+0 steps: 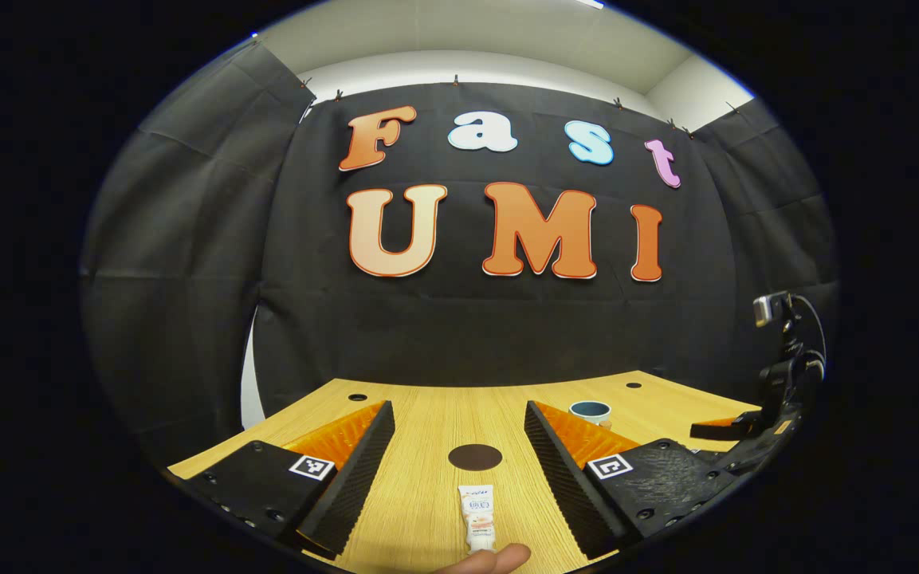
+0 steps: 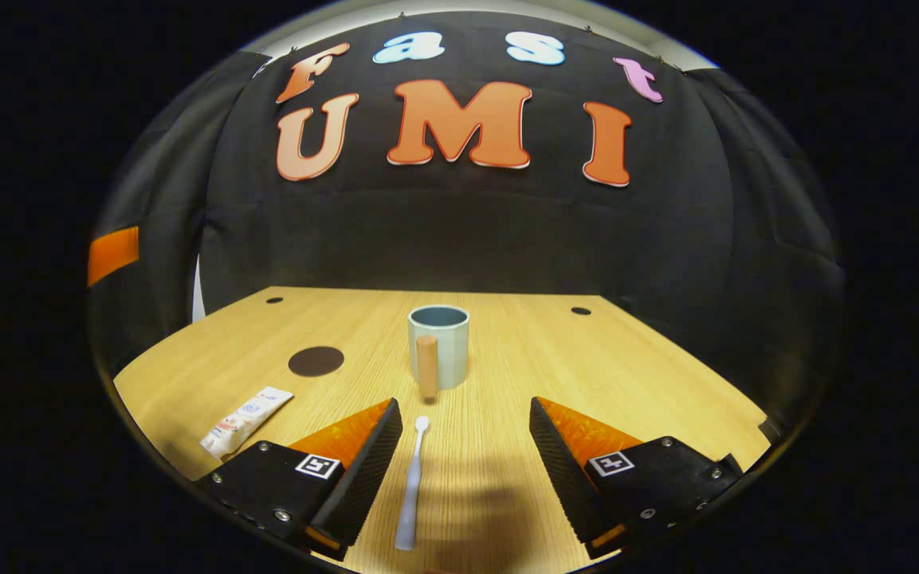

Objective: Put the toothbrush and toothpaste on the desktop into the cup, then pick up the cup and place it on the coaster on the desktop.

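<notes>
Left tool (image 1: 459,470): two wedge-shaped fingers with ribbed inner faces, mounted on flat blocks with screws; each block carries a square black-and-white marker. Right tool (image 2: 465,462): same build. Seen from the left, its body trails dark cables.

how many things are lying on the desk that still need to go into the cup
2. The toothpaste lies left of the cup, near the coaster; the toothbrush lies before the cup, between the right gripper fingers. None looks hidden.
</notes>
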Available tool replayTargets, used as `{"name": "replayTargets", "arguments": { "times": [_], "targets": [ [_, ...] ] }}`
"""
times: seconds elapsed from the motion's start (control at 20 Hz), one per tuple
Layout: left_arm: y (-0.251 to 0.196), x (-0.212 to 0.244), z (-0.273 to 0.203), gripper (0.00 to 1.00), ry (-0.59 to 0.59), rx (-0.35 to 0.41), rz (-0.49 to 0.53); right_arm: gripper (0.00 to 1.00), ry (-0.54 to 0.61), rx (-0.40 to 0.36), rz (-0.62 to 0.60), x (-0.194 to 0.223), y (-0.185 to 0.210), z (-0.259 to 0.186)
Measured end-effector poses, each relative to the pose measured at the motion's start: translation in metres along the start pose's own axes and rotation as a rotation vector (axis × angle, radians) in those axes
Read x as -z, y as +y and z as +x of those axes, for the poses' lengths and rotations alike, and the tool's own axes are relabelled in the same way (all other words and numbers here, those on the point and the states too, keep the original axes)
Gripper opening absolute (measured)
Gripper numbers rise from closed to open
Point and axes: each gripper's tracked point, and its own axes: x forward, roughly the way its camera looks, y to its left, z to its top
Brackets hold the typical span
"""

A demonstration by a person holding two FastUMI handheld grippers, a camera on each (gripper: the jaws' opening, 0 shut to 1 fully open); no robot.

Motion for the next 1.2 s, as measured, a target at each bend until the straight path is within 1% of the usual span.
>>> {"name": "replayTargets", "arguments": {
  "times": [0.1, 0.2, 0.25, 0.3, 0.45, 0.6, 0.65, 0.7, 0.75, 0.8, 0.85, 0.9, 1.0, 1.05, 1.1, 1.15, 1.2],
  "targets": [
    [-0.001, 0.007, 0.003, 0.99, 0.024, 0.009, -0.003, 0.98, 0.047, -0.004, -0.020, 0.018, 0.007, 0.011],
    [-0.005, 0.015, 0.007, 0.99, 0.049, 0.020, -0.007, 0.97, 0.114, -0.050, -0.004, 0.034, 0.023, 0.014],
    [-0.005, 0.018, 0.010, 1.00, 0.061, 0.023, -0.010, 0.95, 0.136, -0.061, 0.005, 0.040, 0.028, 0.016],
    [-0.005, 0.023, 0.011, 0.99, 0.073, 0.026, -0.012, 0.93, 0.148, -0.054, 0.002, 0.044, 0.028, 0.019],
    [-0.007, 0.031, 0.016, 1.00, 0.094, 0.028, -0.001, 0.76, 0.175, -0.062, -0.006, 0.050, 0.035, 0.023],
    [-0.007, 0.039, 0.020, 0.99, 0.116, 0.027, 0.006, 0.65, 0.222, -0.081, 0.015, 0.059, 0.041, 0.028],
    [-0.007, 0.042, 0.021, 0.99, 0.127, 0.028, 0.004, 0.59, 0.239, -0.083, 0.022, 0.062, 0.043, 0.030],
    [-0.007, 0.047, 0.022, 0.99, 0.139, 0.029, 0.000, 0.49, 0.257, -0.084, 0.024, 0.067, 0.044, 0.031],
    [-0.007, 0.051, 0.024, 0.99, 0.152, 0.030, 0.000, 0.46, 0.272, -0.086, 0.025, 0.070, 0.042, 0.030],
    [-0.009, 0.056, 0.026, 0.99, 0.168, 0.032, 0.005, 0.36, 0.262, -0.088, 0.032, 0.066, 0.040, 0.033],
    [-0.010, 0.062, 0.028, 0.99, 0.184, 0.034, 0.011, 0.30, 0.267, -0.091, 0.043, 0.067, 0.039, 0.033],
    [-0.013, 0.069, 0.029, 0.99, 0.202, 0.033, 0.011, 0.33, 0.267, -0.095, 0.054, 0.067, 0.038, 0.033],
    [-0.018, 0.081, 0.034, 0.99, 0.244, 0.044, -0.011, 0.25, 0.271, -0.097, 0.062, 0.068, 0.035, 0.034],
    [-0.021, 0.087, 0.036, 1.00, 0.268, 0.048, -0.022, 0.19, 0.275, -0.097, 0.062, 0.068, 0.033, 0.034],
    [-0.022, 0.095, 0.038, 1.00, 0.291, 0.050, -0.030, 0.14, 0.275, -0.102, 0.063, 0.068, 0.032, 0.034],
    [-0.022, 0.100, 0.038, 1.00, 0.307, 0.050, -0.030, 0.11, 0.276, -0.107, 0.062, 0.068, 0.032, 0.034],
    [-0.021, 0.104, 0.040, 1.00, 0.319, 0.045, -0.024, 0.11, 0.275, -0.110, 0.061, 0.068, 0.032, 0.035]
  ]
}}
